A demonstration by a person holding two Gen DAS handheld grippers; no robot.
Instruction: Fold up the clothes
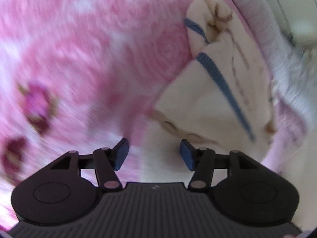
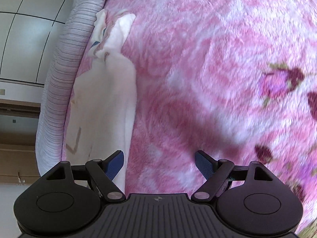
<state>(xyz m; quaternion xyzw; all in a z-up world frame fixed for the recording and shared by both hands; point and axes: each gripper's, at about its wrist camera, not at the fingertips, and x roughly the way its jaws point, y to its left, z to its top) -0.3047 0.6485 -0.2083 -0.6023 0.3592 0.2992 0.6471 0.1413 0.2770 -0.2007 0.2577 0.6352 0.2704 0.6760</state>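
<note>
I am holding my left gripper (image 1: 154,154) over the near edge of the cream-white cloth garment with blue strap trim and brownish printed lines (image 1: 214,99). Its blue pads are standing apart with nothing pinched between them, only pale fabric showing past the gap. The garment is lying on the pink rose-patterned fleece blanket (image 1: 89,49), running away from me toward the far right, its bunched, knotted end at the far side beside the grey striped bedding edge (image 1: 285,63).

My right gripper (image 2: 159,166) is hanging with its jaws spread wide and empty over bare blanket. From there the same garment (image 2: 111,99) is lying to the left, its long axis running near to far, with its near end just beside my left pad.

I am judging my left hand to be the nearer one, already above the cloth; my right would have to shift left to reach that long edge.
</note>
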